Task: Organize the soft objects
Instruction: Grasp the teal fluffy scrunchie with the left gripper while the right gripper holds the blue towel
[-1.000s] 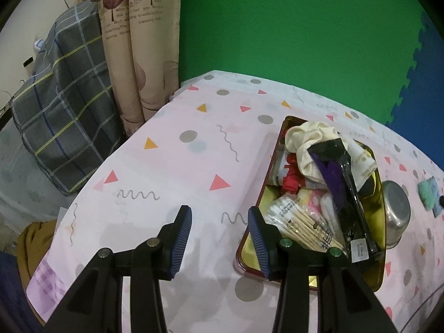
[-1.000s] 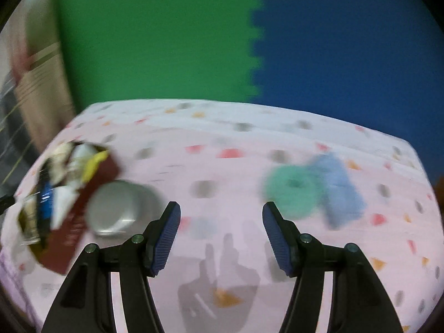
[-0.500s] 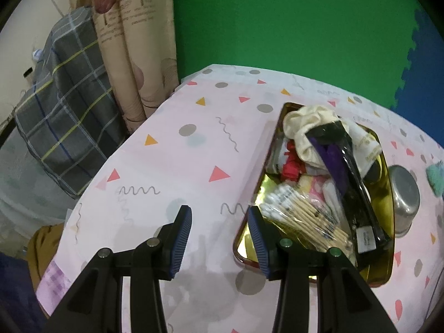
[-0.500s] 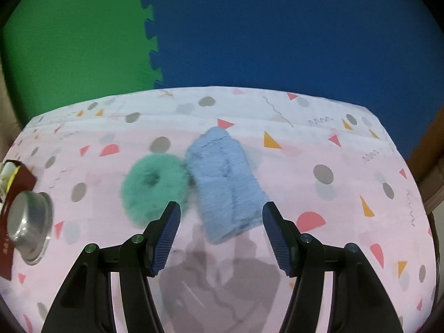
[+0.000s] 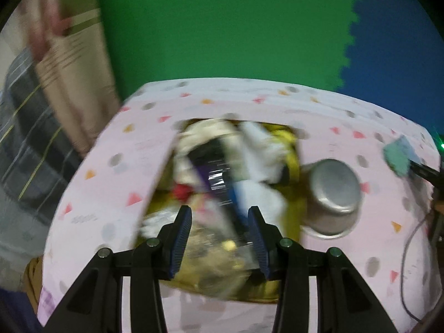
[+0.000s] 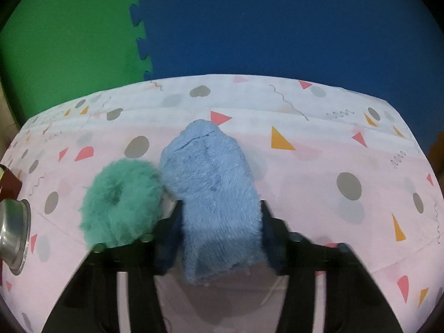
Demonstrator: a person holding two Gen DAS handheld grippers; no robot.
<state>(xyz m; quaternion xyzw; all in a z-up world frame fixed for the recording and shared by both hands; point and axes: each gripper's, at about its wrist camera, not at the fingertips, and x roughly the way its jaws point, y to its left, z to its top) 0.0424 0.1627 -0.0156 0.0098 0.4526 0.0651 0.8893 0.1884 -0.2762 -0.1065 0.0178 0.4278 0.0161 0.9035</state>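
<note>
- The right gripper (image 6: 220, 231) had just been closing its jaws around the blue fluffy cloth (image 6: 213, 191), touching the green puff (image 6: 122, 202).
- Left gripper (image 5: 219, 238) hung, fingers apart, over the cluttered tray (image 5: 291, 172).
- Next, I judged: a lift.

Honestly, we can't read a single word in either view. The curtain (image 5: 63, 55) in the left wrist view has some dark lines of print on it, but it's so smeared by blur that we can't make out any letters. The packets in the tray (image 5: 294, 166) are blurred too, so no brand or label comes through. The cloth on the surface (image 6: 305, 166) only carries triangles, dots and squiggles, no writing.
</note>
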